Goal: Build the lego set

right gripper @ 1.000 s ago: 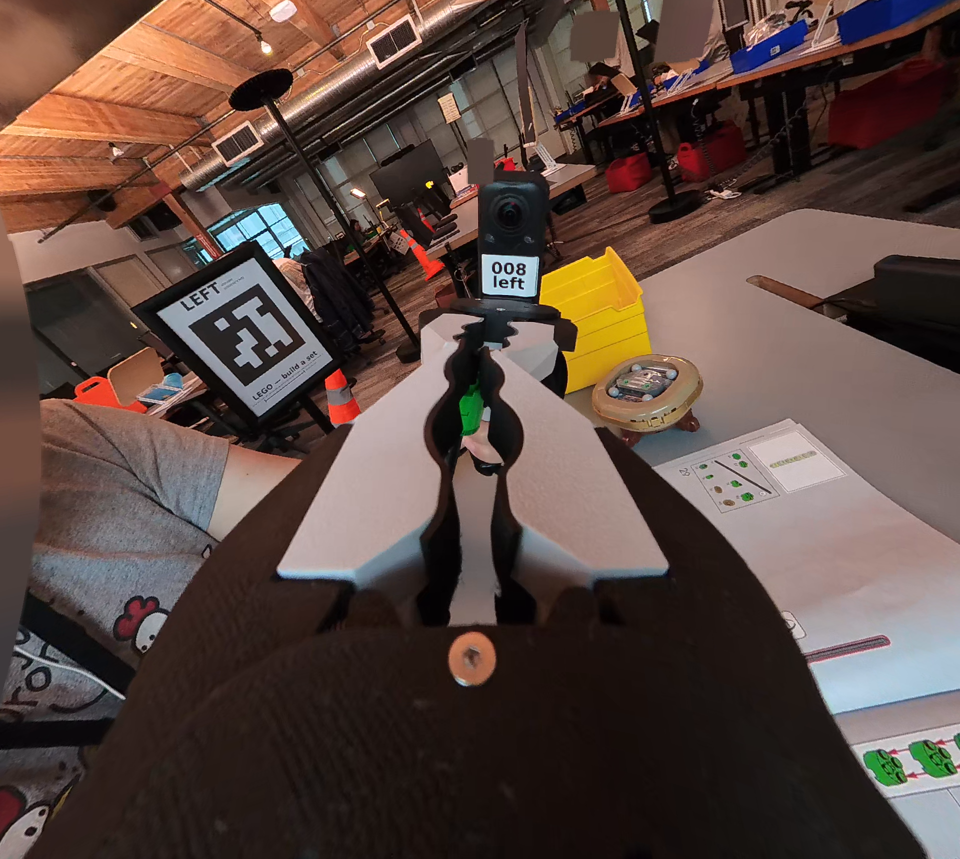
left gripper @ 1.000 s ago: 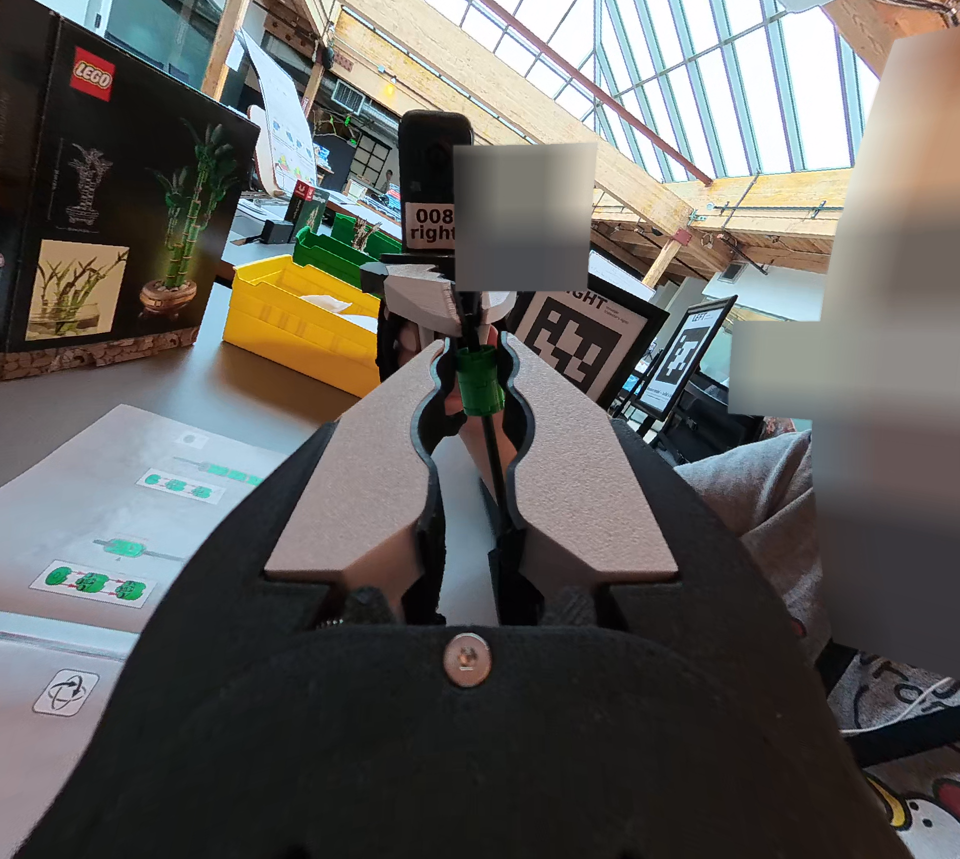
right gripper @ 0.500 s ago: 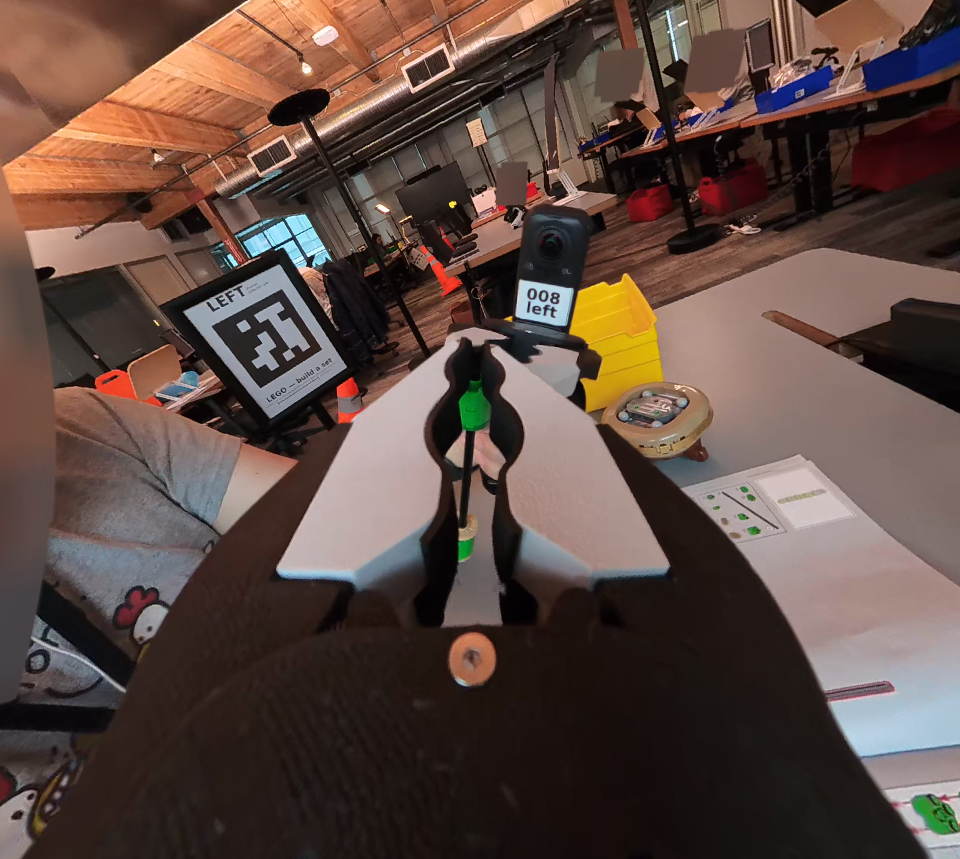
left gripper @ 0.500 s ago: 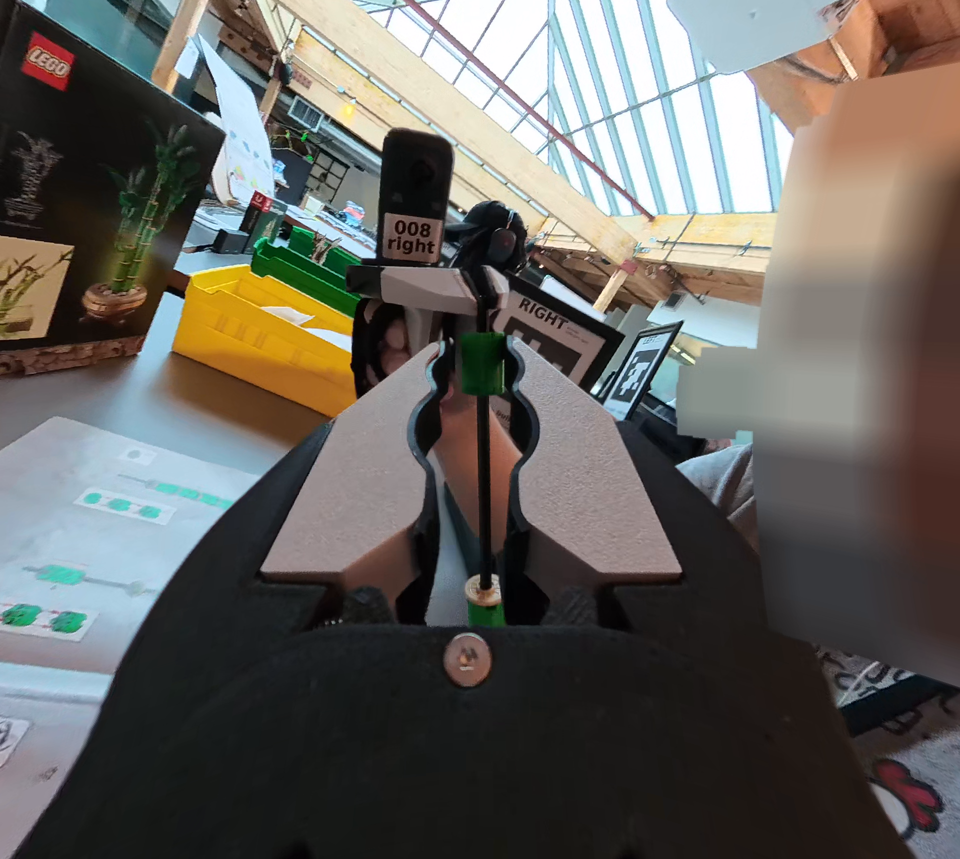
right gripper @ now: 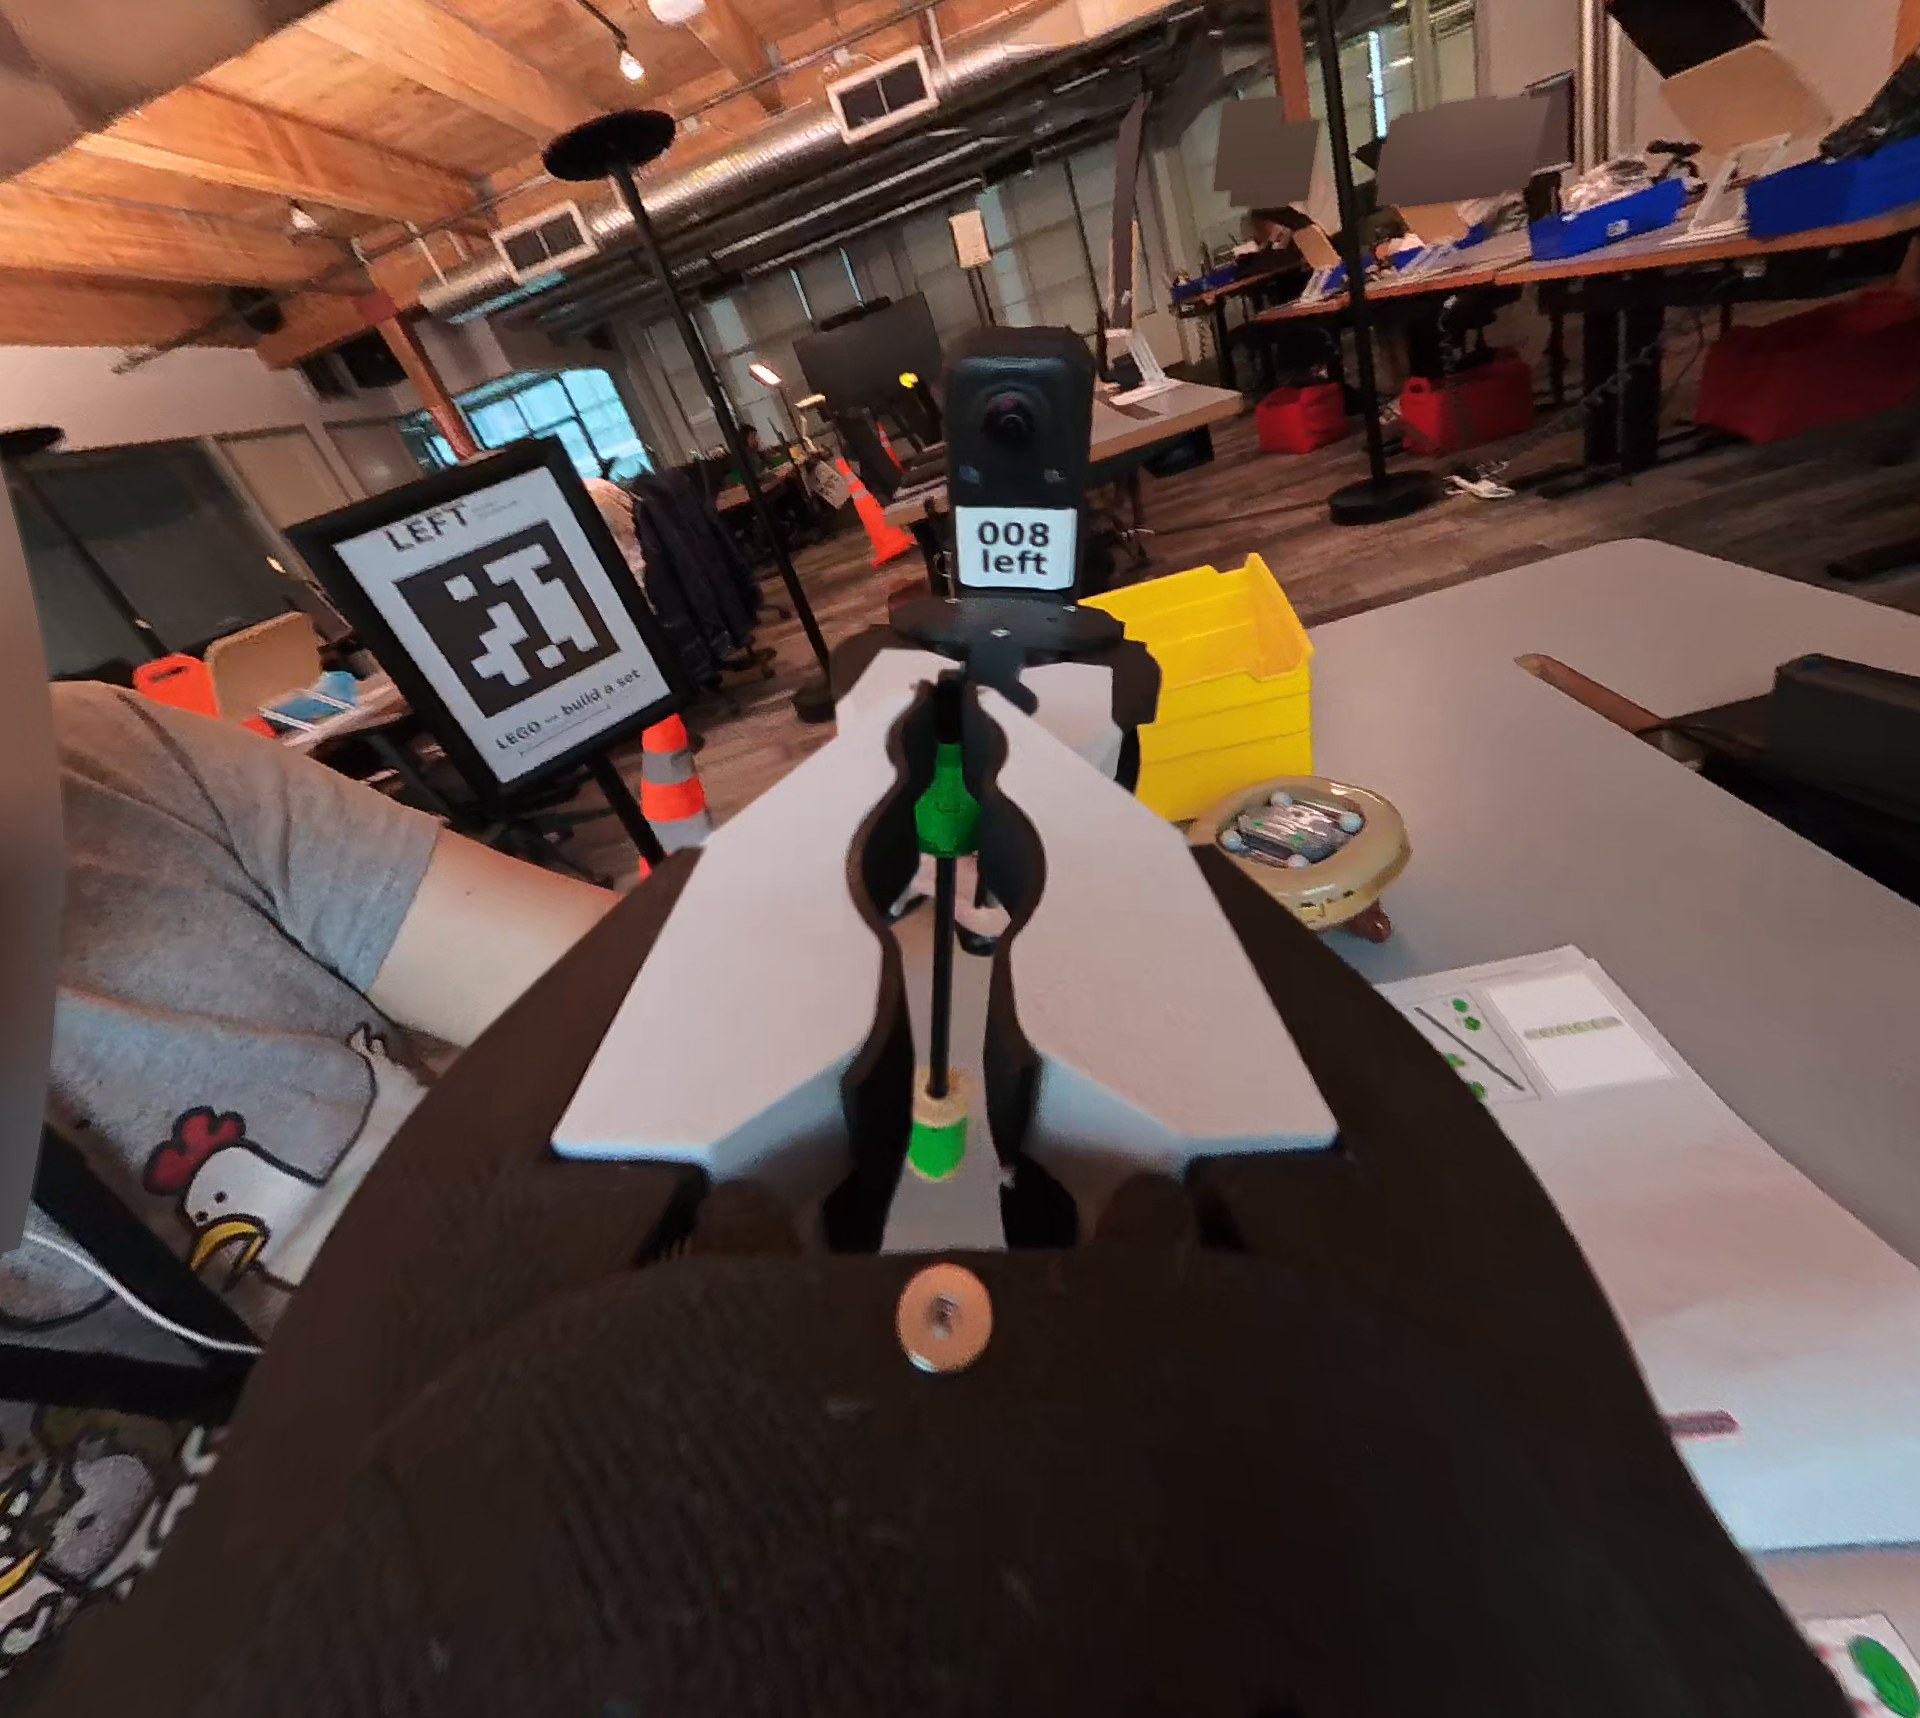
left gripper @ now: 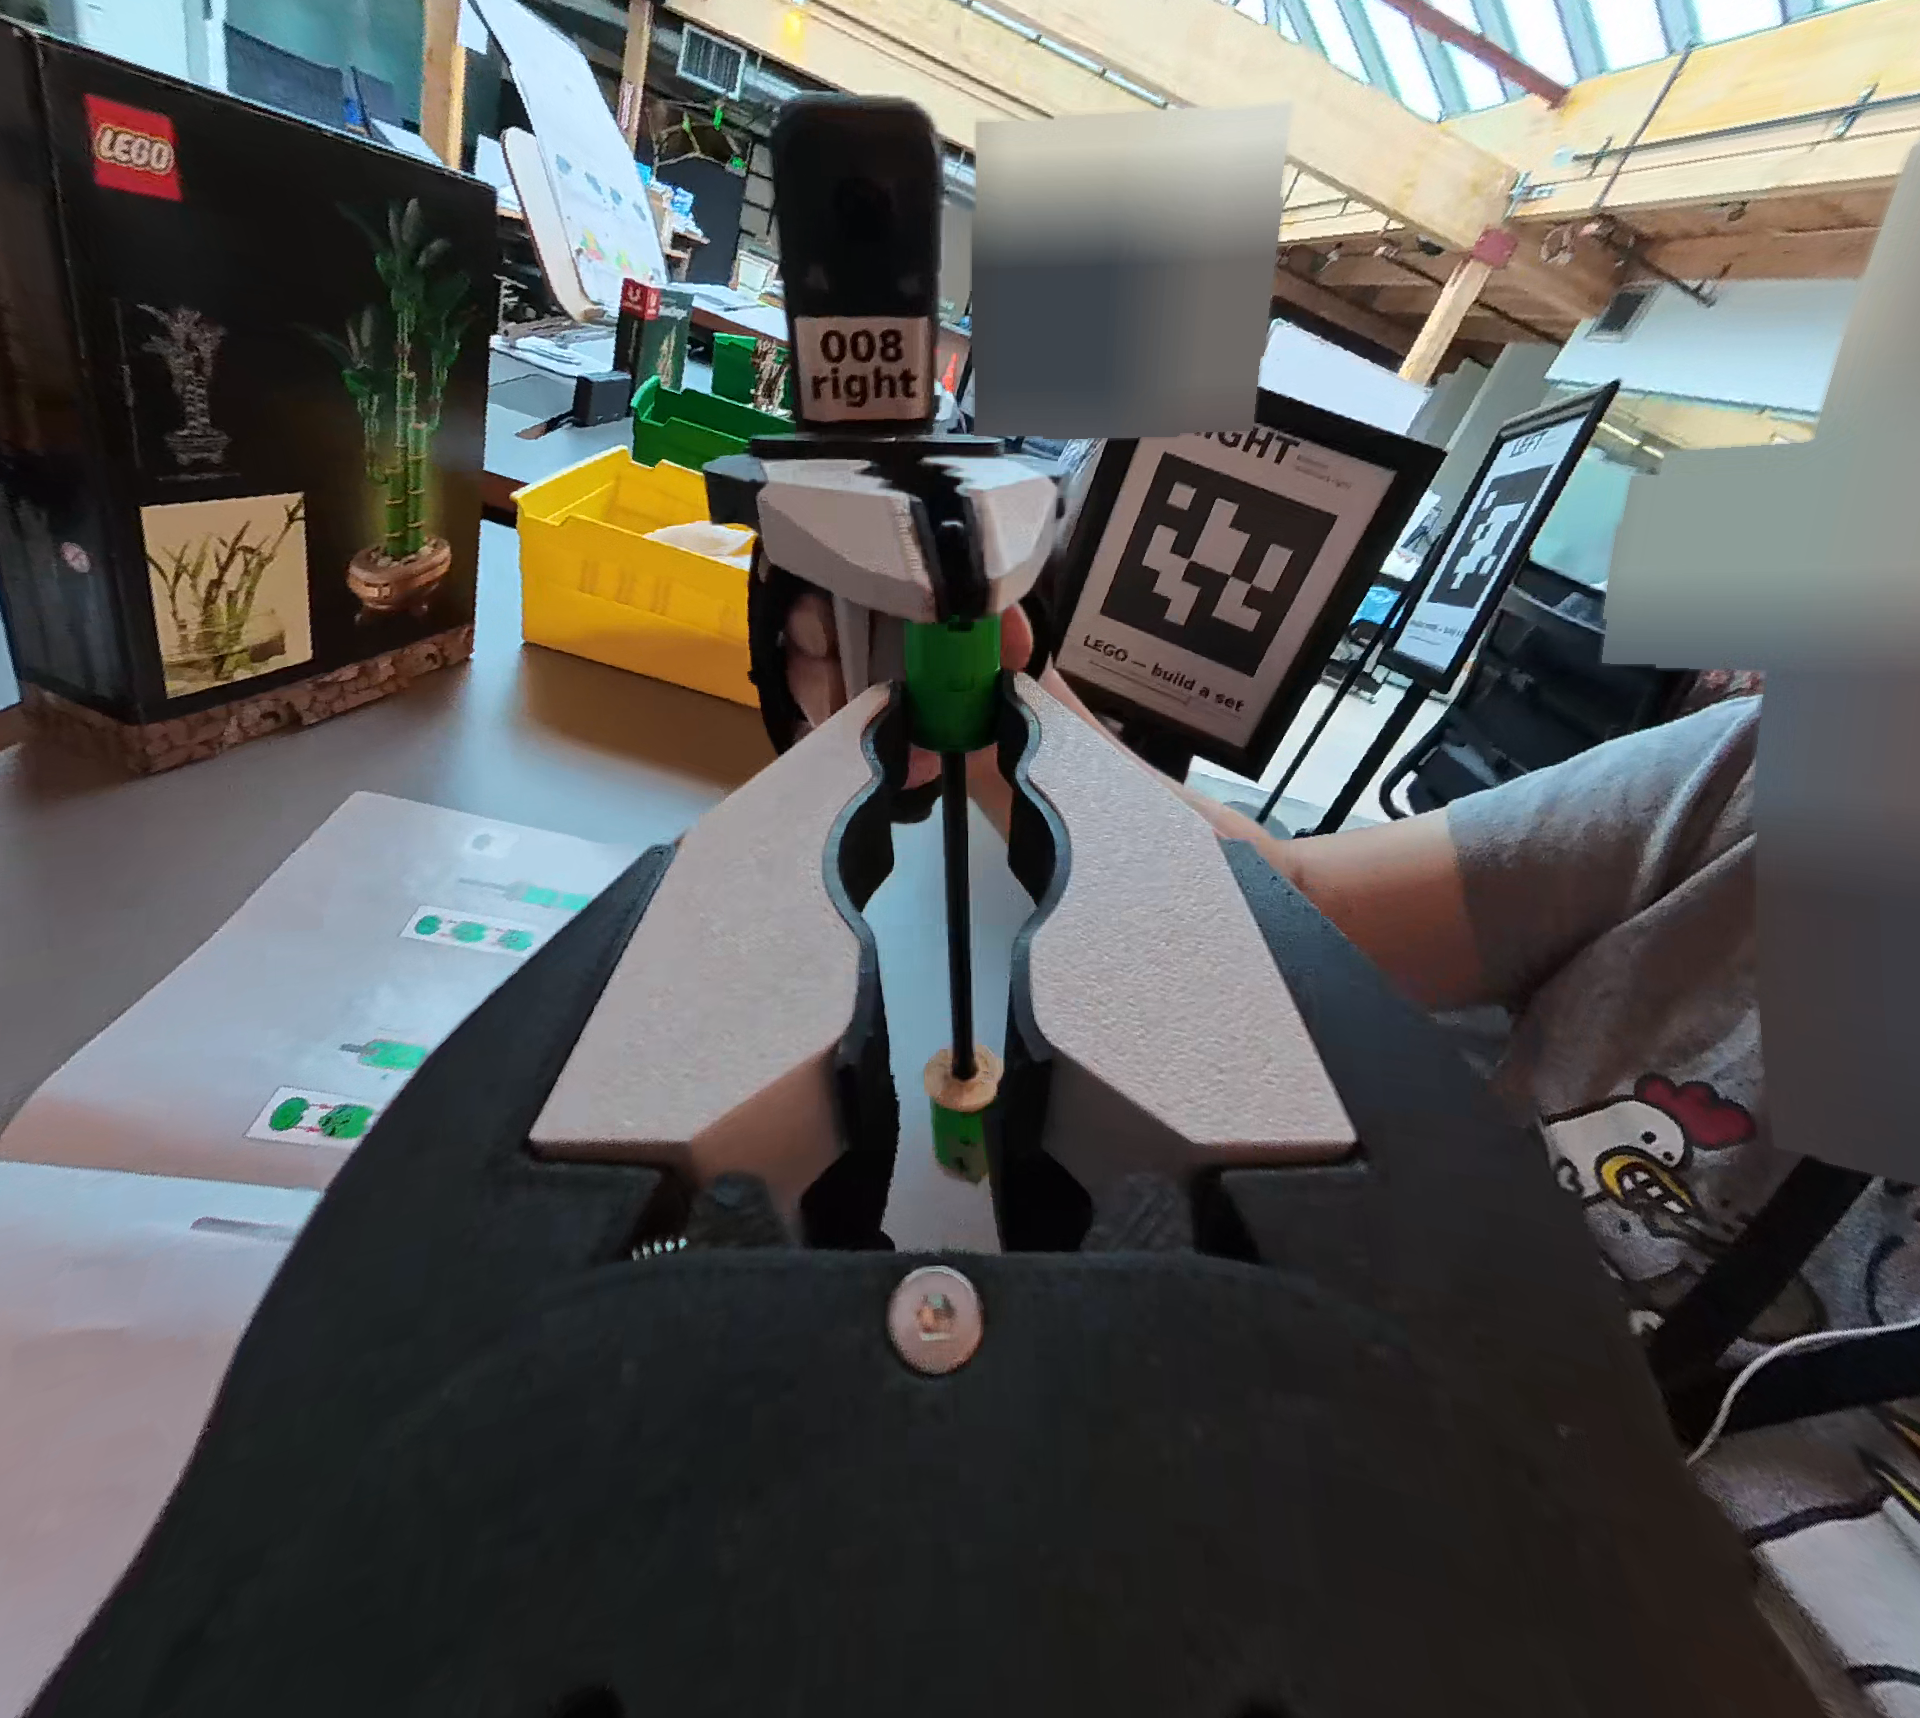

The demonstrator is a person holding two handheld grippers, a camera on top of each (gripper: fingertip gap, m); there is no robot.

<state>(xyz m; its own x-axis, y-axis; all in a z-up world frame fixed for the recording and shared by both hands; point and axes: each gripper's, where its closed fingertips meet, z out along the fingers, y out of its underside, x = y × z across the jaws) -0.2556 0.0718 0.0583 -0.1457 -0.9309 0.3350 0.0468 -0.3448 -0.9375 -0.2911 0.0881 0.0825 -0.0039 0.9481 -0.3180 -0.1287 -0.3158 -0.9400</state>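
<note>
A thin black rod (left gripper: pixel 956 899) carries a green cylinder (left gripper: pixel 951 681) and ends in a tan ring with a small green piece (left gripper: pixel 961 1112). My left gripper (left gripper: pixel 951 707) is shut on the green cylinder, and the rod runs back between its fingers. My right gripper (left gripper: pixel 940 567) faces it tip to tip, shut on the rod just past the cylinder. In the right wrist view my right gripper (right gripper: pixel 948 702) is shut on the same build: a green piece (right gripper: pixel 940 806), the rod, and a tan and green end (right gripper: pixel 935 1133). The left gripper (right gripper: pixel 997 660) sits just beyond. Both are held above the table.
The grey table (right gripper: pixel 1558 733) holds a black set box (left gripper: pixel 239 380), a yellow bin (left gripper: pixel 623 588), a green bin (left gripper: pixel 707 411), a round tan pot base (right gripper: pixel 1304 847) and open instruction pages (left gripper: pixel 364 941). Marker signs (left gripper: pixel 1226 567) stand beside the person's arm (right gripper: pixel 478 920). My two grippers' fingertips are within a few centimetres of each other.
Both grippers have tilted down and stayed shut, facing each other. The rod's tan and green end has come into view between the fingers in both views.
</note>
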